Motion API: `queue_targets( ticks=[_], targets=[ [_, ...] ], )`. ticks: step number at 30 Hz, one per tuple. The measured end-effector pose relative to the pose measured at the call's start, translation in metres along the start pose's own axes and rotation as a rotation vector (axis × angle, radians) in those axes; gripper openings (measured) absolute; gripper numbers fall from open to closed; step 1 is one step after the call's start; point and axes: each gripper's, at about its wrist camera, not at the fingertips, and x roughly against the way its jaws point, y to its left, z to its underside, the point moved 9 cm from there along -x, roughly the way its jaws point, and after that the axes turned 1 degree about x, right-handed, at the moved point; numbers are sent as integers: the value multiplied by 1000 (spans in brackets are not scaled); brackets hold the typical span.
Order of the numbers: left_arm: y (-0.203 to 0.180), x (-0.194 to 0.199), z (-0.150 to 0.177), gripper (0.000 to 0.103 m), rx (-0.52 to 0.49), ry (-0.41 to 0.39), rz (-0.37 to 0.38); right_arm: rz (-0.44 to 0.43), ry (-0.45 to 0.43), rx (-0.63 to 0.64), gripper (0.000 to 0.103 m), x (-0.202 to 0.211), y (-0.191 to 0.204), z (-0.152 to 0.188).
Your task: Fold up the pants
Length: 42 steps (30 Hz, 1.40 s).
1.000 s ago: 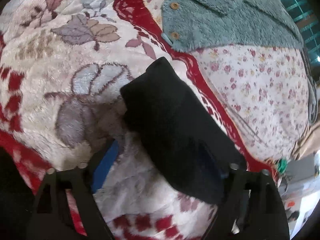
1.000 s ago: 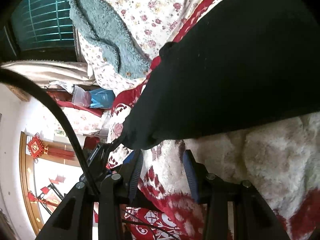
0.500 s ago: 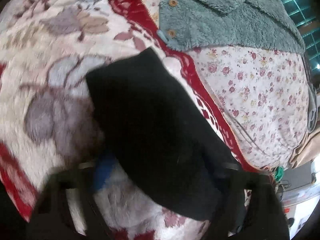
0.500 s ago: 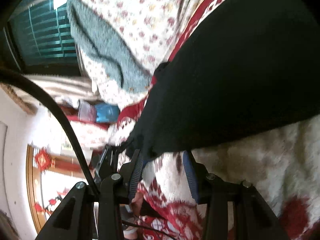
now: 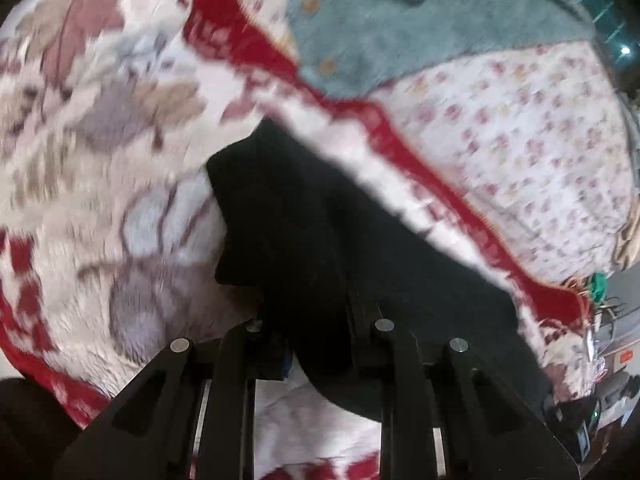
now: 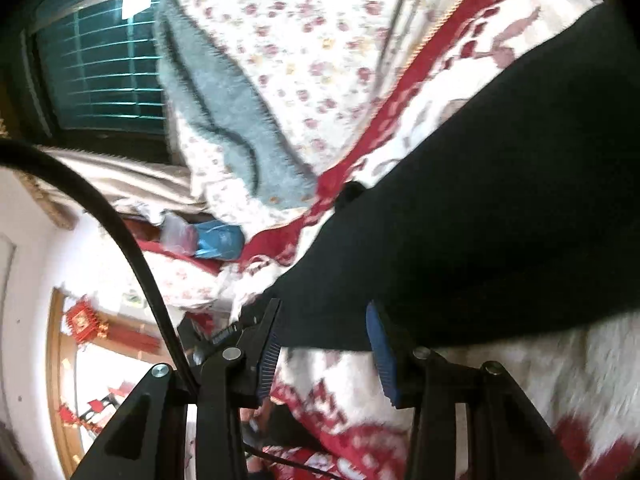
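Black pants (image 5: 320, 240) lie on a fluffy white and red floral blanket (image 5: 100, 160). In the left wrist view my left gripper (image 5: 316, 340) is shut on a bunched edge of the pants, the cloth filling the gap between the fingers. In the right wrist view the pants (image 6: 480, 220) spread wide across the blanket (image 6: 500, 380). My right gripper (image 6: 324, 344) stands part open with its blue pads either side of the pants' near edge, the cloth resting between them without being pinched.
A teal fleece garment (image 5: 400, 28) with buttons lies on a small-flowered sheet (image 5: 520, 140) beyond the blanket; it also shows in the right wrist view (image 6: 224, 112). The bed edge, a window (image 6: 100, 60) and room clutter lie to the left there.
My left gripper has closed from wide open onto the pants' edge and pulled the cloth in. My right gripper has slid forward so the pants' edge lies between its pads.
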Motion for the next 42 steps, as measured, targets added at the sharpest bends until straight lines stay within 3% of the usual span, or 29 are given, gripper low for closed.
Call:
queue_targets(
  ticks=[1,3,4,6,9,14,20,23,27,31,34,42],
  targets=[
    [2,1,0,23,11,-10,13,42,36,-27,37,-8,-13,3],
    [3,10,-1,28,18,-15,18,20,18,-30,37,-7,-15,2],
    [4,15,-3,35,19,-23,6,20,31,-21,37,-5,-13,3],
    [10,33,-10,38,7,-83,-79,35,40,0,38,-1,-10,3],
    [7,57,-14,38,-46,-153,-135,68,7,37,39,15,-9,-4],
    [-28,80,-11,42,-192,-220,-159,118,-72,49,41,54,-19,-20],
    [-93,65,13,42,-375,-228,-153,238,-132,108,46,99,-30,-34],
    [-127,53,28,42,-443,-217,-125,321,-167,152,47,118,-32,-41],
    [-162,40,46,42,-503,-198,-89,355,-214,146,50,144,-38,-49],
    [-196,27,65,43,-550,-165,-37,383,-261,114,71,176,-50,-53],
    [-221,16,82,43,-579,-120,19,412,-297,69,71,205,-63,-55],
    [-299,-24,137,47,-676,93,196,489,-361,-58,73,280,-99,-62]
  ],
)
